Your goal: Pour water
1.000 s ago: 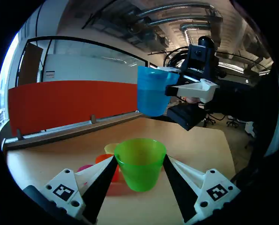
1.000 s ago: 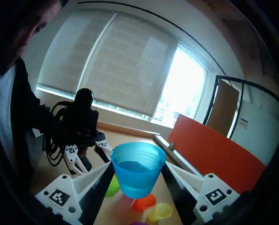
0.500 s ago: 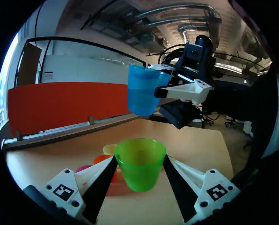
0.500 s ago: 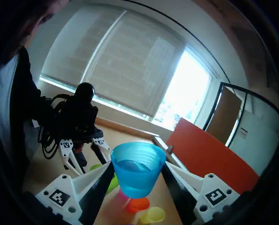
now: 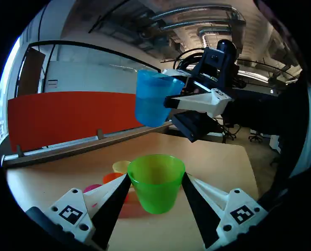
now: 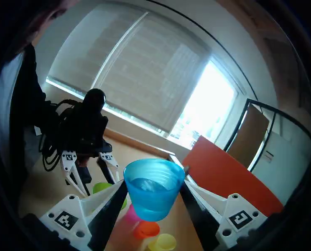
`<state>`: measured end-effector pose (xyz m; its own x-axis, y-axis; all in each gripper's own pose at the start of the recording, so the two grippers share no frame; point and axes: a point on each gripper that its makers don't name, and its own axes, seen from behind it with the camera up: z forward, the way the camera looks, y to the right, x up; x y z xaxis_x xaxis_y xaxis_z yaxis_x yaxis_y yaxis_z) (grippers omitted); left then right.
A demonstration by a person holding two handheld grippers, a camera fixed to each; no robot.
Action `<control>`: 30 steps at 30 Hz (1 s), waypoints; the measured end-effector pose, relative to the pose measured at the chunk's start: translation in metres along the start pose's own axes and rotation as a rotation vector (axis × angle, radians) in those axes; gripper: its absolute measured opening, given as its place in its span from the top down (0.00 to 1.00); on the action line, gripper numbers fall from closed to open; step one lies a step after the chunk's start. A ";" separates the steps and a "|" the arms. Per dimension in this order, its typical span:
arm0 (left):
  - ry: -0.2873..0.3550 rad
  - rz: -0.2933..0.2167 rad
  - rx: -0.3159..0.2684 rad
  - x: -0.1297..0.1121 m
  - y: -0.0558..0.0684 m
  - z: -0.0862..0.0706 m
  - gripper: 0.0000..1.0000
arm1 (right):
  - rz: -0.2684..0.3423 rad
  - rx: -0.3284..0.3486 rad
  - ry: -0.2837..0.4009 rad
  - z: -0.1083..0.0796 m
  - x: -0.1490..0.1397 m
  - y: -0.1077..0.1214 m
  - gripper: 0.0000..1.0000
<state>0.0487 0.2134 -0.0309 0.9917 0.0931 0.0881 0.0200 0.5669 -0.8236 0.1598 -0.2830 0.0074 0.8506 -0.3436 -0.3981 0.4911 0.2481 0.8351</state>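
A green cup (image 5: 156, 181) sits upright between the fingers of my left gripper (image 5: 155, 193), which is shut on it just above the wooden table (image 5: 222, 163). Above and beyond it hangs a blue cup (image 5: 152, 102) holding water, tilted toward the left, gripped by my right gripper (image 5: 166, 98). In the right gripper view the blue cup (image 6: 154, 193) with water inside is clamped by my right gripper (image 6: 153, 196); the green cup (image 6: 102, 189) and my left gripper (image 6: 85, 173) lie below and to the left.
Orange (image 5: 112, 177), yellow (image 5: 123, 165) and pink (image 5: 93, 188) cups stand on the table behind the green cup, also below the blue cup as orange (image 6: 146, 229), yellow (image 6: 163, 241). A red partition (image 5: 72, 117) runs along the far edge. A person's dark sleeve (image 6: 28, 108) is on the left.
The blue cup and right gripper have shifted left and slightly up, tilting more over the green cup. The left gripper and green cup have stayed still.
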 end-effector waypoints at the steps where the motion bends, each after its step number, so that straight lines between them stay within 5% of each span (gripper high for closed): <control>1: 0.001 0.000 -0.003 0.000 0.001 0.000 0.14 | -0.005 -0.001 0.000 0.000 0.000 0.000 0.11; 30: 0.005 0.014 -0.043 0.003 0.013 -0.002 0.14 | -0.144 -0.012 -0.018 0.005 -0.001 0.007 0.11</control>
<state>0.0518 0.2191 -0.0428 0.9926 0.0965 0.0733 0.0111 0.5300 -0.8479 0.1617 -0.2854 0.0152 0.7676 -0.3925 -0.5067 0.6103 0.2061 0.7649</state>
